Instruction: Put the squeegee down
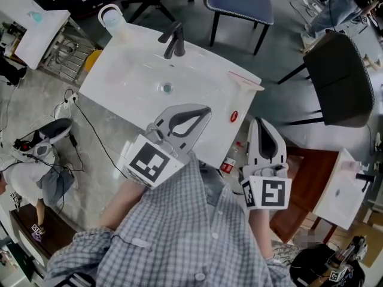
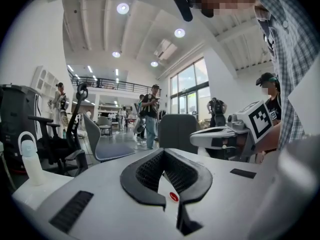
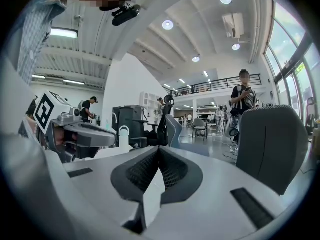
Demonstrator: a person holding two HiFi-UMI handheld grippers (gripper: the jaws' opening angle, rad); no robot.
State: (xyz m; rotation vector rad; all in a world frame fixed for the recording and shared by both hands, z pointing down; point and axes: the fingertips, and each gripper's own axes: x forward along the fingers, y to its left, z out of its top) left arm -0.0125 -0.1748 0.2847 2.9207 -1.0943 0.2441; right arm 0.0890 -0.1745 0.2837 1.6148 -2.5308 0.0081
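The squeegee [image 1: 245,81], pale with a pink edge, lies flat on the far right corner of the white sink top [image 1: 128,70], and neither gripper touches it. My left gripper [image 1: 205,110] hangs over the sink's near edge, its jaws shut and empty; in its own view the tips [image 2: 164,151] meet with nothing between them. My right gripper [image 1: 258,121] is off the sink's near right corner, also shut and empty, with its tips [image 3: 159,149] closed together. Both sit close to my chest and point roughly level. The squeegee does not show in either gripper view.
A dark faucet [image 1: 173,40] and a drain [image 1: 166,88] mark the basin. A white bottle [image 1: 112,18] stands at the far left corner and a small red oval [image 1: 233,116] lies near the right edge. Chairs [image 1: 338,79] and a second small sink [image 1: 344,190] stand to the right.
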